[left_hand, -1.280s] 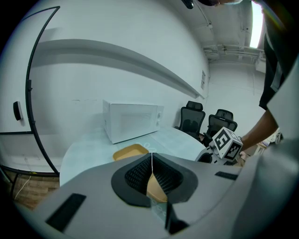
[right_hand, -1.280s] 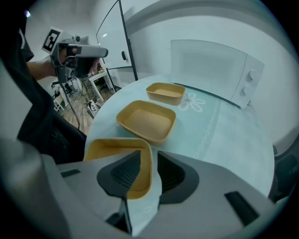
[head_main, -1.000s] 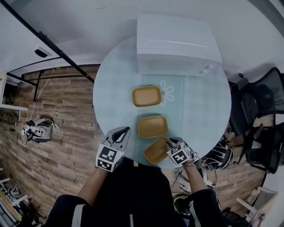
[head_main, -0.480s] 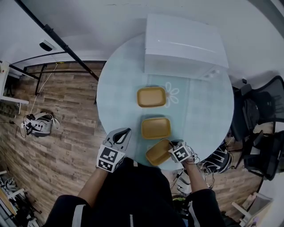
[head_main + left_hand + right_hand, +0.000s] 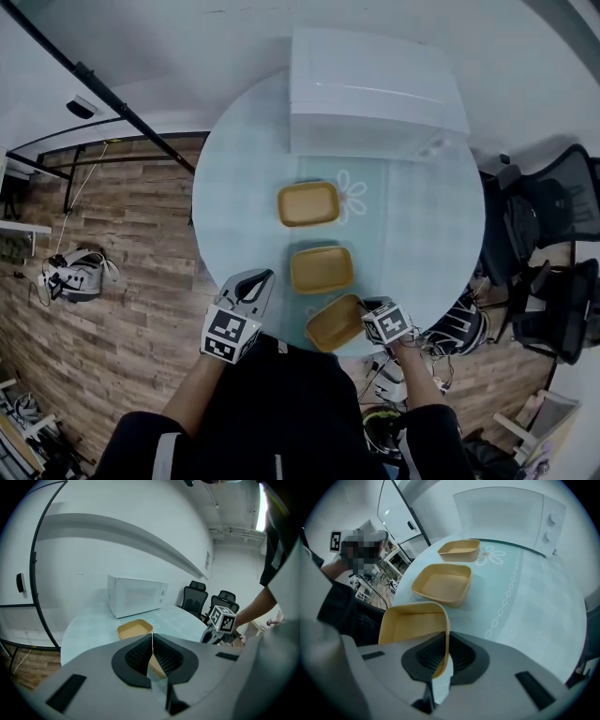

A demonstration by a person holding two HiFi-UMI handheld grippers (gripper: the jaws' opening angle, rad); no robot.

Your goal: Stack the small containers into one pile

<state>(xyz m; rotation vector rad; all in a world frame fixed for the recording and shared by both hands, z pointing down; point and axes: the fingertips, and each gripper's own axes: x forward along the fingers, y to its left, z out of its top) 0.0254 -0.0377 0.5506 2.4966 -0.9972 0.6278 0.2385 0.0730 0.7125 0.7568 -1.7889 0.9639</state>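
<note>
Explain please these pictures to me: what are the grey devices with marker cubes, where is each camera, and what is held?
No robot: a person holds a grey two-jaw gripper in each hand. The head view looks down from the person's head; each gripper view looks along that gripper's jaws. On the round pale glass table stand a white microwave and three tan plastic containers: far container, middle container, near container. The right gripper has just been closing its jaws and pinches the near container's wall. The left gripper is shut, empty.

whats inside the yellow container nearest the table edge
Nothing visible: the nearest container shows a bare floor. The right gripper, whose jaws have just been closing on its wall, covers the near corner.
</note>
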